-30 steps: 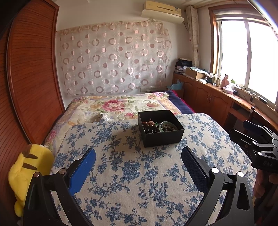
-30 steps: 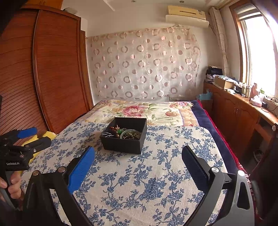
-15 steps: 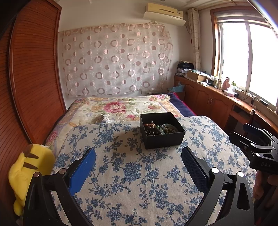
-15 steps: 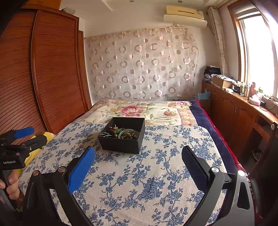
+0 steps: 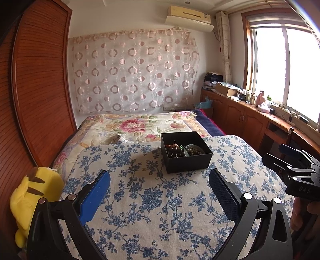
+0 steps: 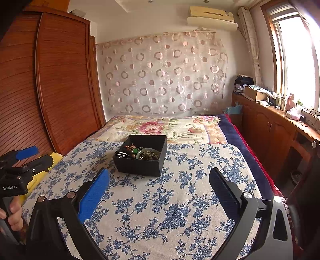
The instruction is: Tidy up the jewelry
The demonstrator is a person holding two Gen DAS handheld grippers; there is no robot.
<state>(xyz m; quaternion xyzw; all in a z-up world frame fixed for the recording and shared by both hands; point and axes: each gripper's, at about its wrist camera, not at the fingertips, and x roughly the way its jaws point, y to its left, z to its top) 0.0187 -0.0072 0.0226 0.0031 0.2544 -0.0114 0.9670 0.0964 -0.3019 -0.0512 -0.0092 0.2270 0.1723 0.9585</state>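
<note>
Bed [image 5: 160, 210] carries box [image 5: 189, 163] ahead of both spread, empty grippers [image 5: 160, 192] [image 6: 160, 190]; jewelry [image 6: 140, 154] tangled, indistinct.

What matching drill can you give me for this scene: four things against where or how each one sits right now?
Things:
1. black box
2. yellow plush toy
3. air conditioner
4. left gripper

Place or state:
A. high on the wall, above the patterned curtain
B. open, holding nothing
C. on the blue floral cloth, beads inside
D. at the bed's left edge, by the wooden wardrobe

Pairs: 1-C, 2-D, 3-A, 4-B
</note>
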